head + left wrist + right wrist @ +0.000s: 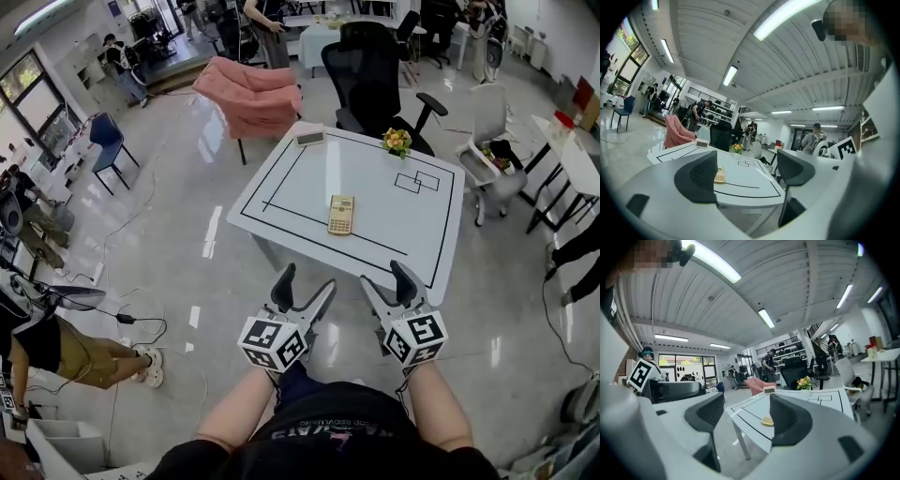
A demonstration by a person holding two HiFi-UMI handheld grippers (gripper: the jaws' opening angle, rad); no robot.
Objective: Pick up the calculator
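Our left hand-held gripper (307,279) and right hand-held gripper (384,274) hang empty, jaws apart, short of the near edge of the table (281,178); the calculator (341,215) lies untouched, pickup not begun.

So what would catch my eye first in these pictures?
A white table marked with black lines stands mid-room, with a yellowish calculator lying flat on it. In the foreground, the left gripper and right gripper, both open and empty, point toward it. A pink cloth is draped just beyond the table's far left corner.
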